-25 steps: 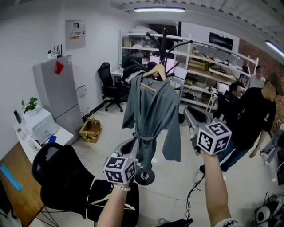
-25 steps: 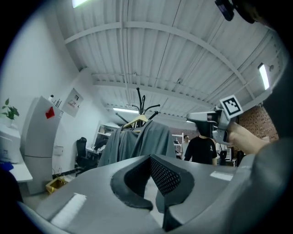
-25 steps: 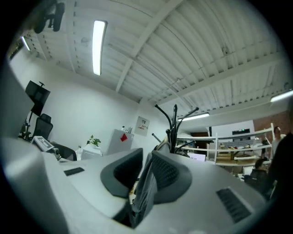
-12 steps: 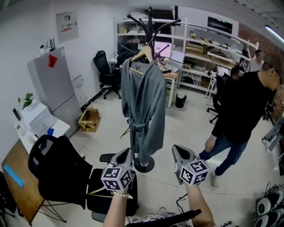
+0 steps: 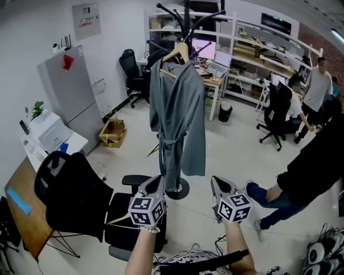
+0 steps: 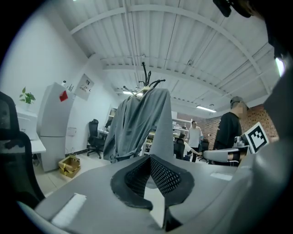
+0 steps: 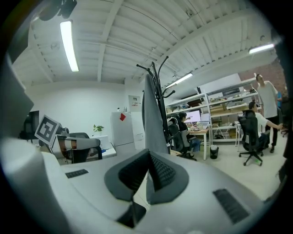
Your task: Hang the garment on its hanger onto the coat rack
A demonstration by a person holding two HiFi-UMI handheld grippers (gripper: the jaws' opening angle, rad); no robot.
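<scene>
A grey robe [image 5: 177, 107] hangs on a wooden hanger [image 5: 180, 52] hooked over an arm of the black coat rack [image 5: 186, 12]. No gripper touches it. My left gripper [image 5: 154, 184] is low in the head view, in front of the rack's base, shut and empty. My right gripper [image 5: 219, 184] is beside it at the same height, also shut with nothing in it. The left gripper view has the robe [image 6: 137, 123] ahead beyond the closed left gripper [image 6: 149, 157]. In the right gripper view the robe [image 7: 152, 116] shows edge-on past the closed right gripper [image 7: 147, 153].
A black office chair [image 5: 70, 198] stands close at the left, by a wooden desk edge [image 5: 21, 215]. A grey cabinet [image 5: 70, 91] and a cardboard box [image 5: 113, 133] line the left wall. A person in black [image 5: 317, 166] stands at the right. Another person sits at a desk [image 5: 285, 105].
Both grippers have drawn back from the robe and come down, the right one from a raised position. The robe stays hanging on the rack. The person in black has moved right.
</scene>
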